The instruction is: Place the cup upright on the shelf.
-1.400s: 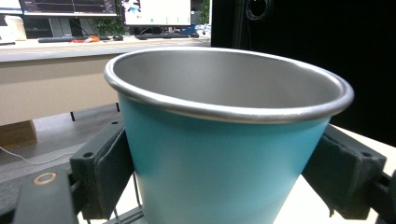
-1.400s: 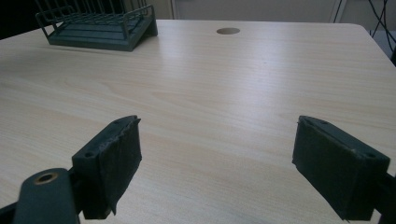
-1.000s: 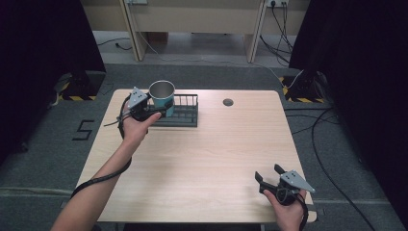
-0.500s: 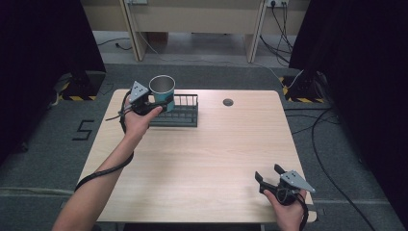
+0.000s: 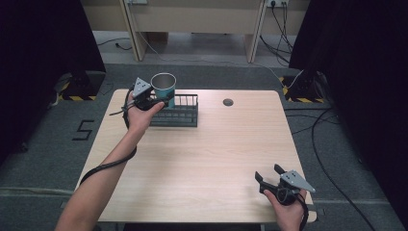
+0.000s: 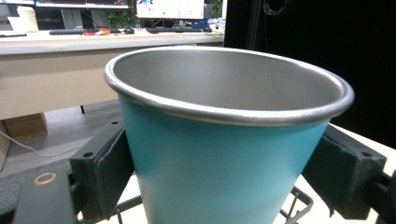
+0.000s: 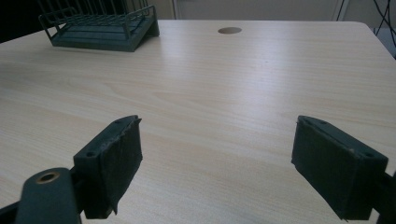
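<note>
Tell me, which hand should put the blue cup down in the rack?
Probably the left. The left gripper is shut on the blue cup, holding it over the wire rack. The right gripper hangs open near the table's front corner, far from both.

Pale wood-grain rectangular table (image 5: 202, 159), mid-frame. Dark wire rack with solid base (image 5: 180, 114) sits on it, upper left. Small round dark grommet hole (image 5: 228, 102) upper centre.

Black grippers (image 5: 271, 176) with grey triangular plates, black cables
</note>
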